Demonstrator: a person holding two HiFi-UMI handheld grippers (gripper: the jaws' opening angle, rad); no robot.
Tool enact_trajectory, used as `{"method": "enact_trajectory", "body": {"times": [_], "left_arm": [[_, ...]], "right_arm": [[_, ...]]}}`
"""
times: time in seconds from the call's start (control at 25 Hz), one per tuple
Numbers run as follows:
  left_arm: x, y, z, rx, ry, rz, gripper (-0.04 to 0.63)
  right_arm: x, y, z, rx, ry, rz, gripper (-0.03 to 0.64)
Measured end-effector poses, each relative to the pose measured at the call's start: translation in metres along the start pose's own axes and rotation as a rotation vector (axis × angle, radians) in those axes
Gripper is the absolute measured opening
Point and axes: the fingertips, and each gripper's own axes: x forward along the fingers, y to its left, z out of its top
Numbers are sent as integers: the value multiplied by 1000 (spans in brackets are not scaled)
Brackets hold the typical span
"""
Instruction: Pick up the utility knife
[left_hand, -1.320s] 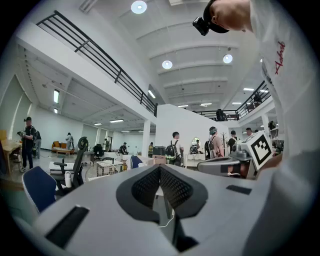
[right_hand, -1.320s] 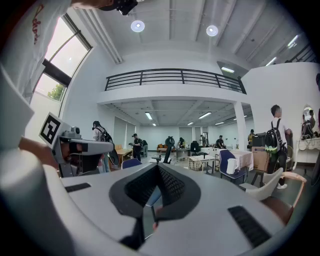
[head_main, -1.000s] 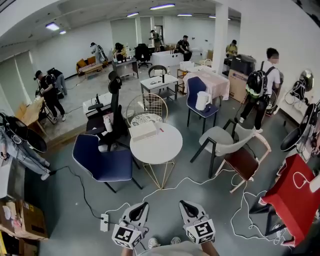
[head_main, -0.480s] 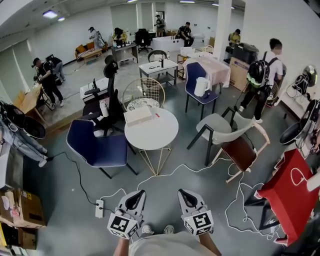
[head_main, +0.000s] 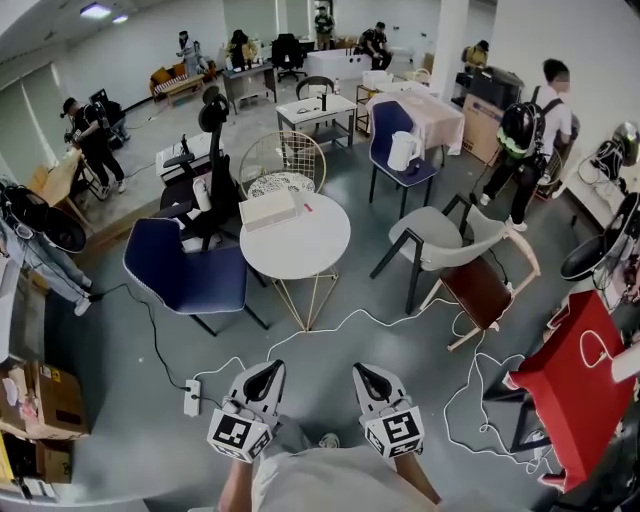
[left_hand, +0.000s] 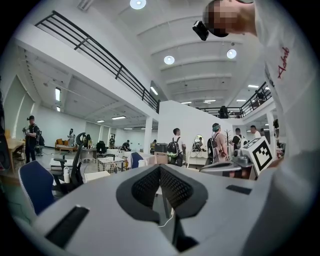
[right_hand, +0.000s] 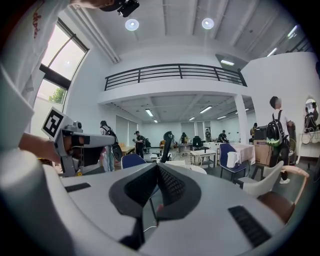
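Since nothing is held yet, stage: approach, by my read. Both grippers sit low in head view, well short of the round bench.
power strip (head_main: 191, 398): on the floor left of the grippers, its black lead running up toward the blue chair.
blue chair (head_main: 185, 278): parked at the bench's left edge, so that side is blocked.
left gripper (head_main: 266, 372): level, aimed at the bench. Its fingers (left_hand: 145, 187) are closed together with nothing between them; looks like a carry pose, since nothing is in reach.
white box (head_main: 267, 210): on the far-left part of the bench top.
utility knife (head_main: 307, 207): probably the small red item just right of the white box, on the far side of the top. Too small to confirm.
bench (head_main: 300, 255): round, white, near half bare, so a reach across the near edge looks free.
right gripper (head_main: 367, 374): beside the left one, same heading. Its fingers (right_hand: 172, 185) are pressed shut and empty.
white cable (head_main: 380, 320): snakes over the floor between grippers and bench; snag risk underfoot.
grey chair (head_main: 440, 240): right of the bench, well apart from the knife.
next: one pair of fingers must open before the reach.
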Motion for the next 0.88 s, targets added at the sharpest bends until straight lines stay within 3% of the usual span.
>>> {"method": "enact_trajectory", "body": {"times": [0.88], "left_arm": [[62, 34, -14, -24, 17, -16, 12]], "right_arm": [[50, -40, -3, -6, 16, -2, 17]]}}
